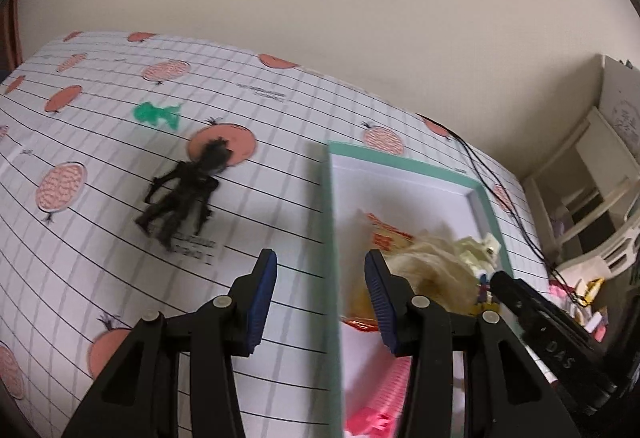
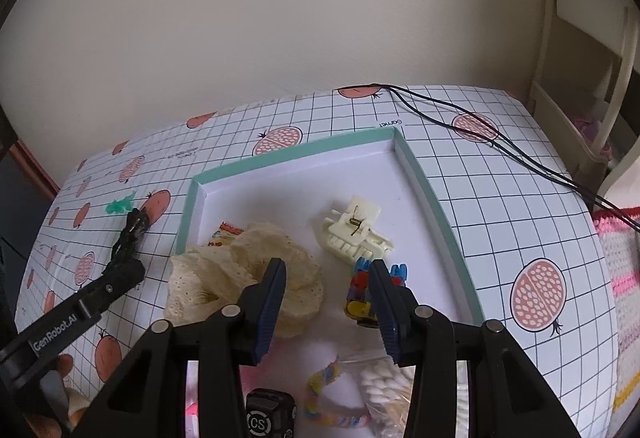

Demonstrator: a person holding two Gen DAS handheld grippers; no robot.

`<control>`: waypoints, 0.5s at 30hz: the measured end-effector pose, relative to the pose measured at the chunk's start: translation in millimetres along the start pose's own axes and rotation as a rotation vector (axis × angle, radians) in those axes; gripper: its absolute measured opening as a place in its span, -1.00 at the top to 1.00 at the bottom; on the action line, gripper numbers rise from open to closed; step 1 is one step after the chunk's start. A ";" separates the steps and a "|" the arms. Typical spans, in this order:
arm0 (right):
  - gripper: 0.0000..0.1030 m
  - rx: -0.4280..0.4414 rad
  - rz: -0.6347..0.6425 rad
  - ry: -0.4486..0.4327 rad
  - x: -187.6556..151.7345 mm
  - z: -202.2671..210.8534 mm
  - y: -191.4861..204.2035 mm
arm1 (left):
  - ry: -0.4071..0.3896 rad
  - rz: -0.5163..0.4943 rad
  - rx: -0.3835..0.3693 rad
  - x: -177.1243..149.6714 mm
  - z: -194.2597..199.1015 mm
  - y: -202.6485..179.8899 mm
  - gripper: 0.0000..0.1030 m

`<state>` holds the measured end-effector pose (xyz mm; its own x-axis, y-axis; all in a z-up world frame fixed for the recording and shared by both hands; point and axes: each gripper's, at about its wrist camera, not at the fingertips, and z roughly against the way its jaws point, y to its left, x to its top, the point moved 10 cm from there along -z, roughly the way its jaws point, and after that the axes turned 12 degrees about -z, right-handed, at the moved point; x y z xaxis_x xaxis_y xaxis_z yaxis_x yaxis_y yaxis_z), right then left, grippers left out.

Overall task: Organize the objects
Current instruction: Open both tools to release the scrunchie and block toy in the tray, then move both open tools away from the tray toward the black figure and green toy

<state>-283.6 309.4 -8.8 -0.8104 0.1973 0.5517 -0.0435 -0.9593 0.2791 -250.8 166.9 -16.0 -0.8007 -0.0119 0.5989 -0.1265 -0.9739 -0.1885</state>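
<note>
**A:** Where is the left gripper [image 1: 320, 278] sitting, and is it carrying anything?

**B:** It is hovering over the grid-patterned tablecloth [image 1: 100, 142], straddling the left rim of the teal-edged tray [image 1: 334, 238]. Its jaws are standing apart with nothing between the blue pads.

**A:** And the right gripper [image 2: 327, 288]?

**B:** It is hanging over the near part of the tray, jaws released too, gripping nothing.

**A:** What is lying outside the tray?

**B:** A black spiky figure [image 1: 182, 194] is lying flat on the cloth, left of the tray, its head overlapping a printed orange fruit. A small green figure [image 1: 154, 114] is lying farther back, just beyond it. In the right wrist view the tip of the left gripper is sitting near the black figure's near end; I cannot tell whether they are touching.

**A:** And inside the tray?

**B:** A crumpled cream lace cloth [image 2: 248, 278] is taking up the left side. A cream hair claw clip [image 2: 354, 230] is lying to its right, with a multicoloured toy [image 2: 360, 294] just nearer. A braided pastel cord [image 2: 324, 394] and a bag of cotton swabs [image 2: 380, 390] are lying at the near end.

**A:** Anything else?

**B:** A thin black cable [image 2: 480, 134] is running across the far right of the tablecloth.
</note>
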 end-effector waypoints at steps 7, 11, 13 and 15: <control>0.10 0.005 0.006 -0.006 1.5 1.6 4.1 | -0.007 0.035 0.050 0.7 2.8 22.6 -0.11; 0.00 0.005 0.018 -0.013 2.4 2.3 9.2 | -0.008 0.032 0.092 1.1 4.3 34.1 -0.34; -0.13 0.010 0.024 -0.020 3.1 3.5 12.6 | -0.016 0.036 0.109 2.0 6.4 40.5 -0.50; -0.13 0.014 0.033 -0.023 3.4 4.3 16.7 | -0.021 0.044 0.123 3.0 7.9 46.0 -0.53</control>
<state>-284.6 295.0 1.1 -0.7976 0.1700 0.5787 -0.0082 -0.9624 0.2714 -254.4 120.3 -16.7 -0.7914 -0.0585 0.6084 -0.0180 -0.9928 -0.1188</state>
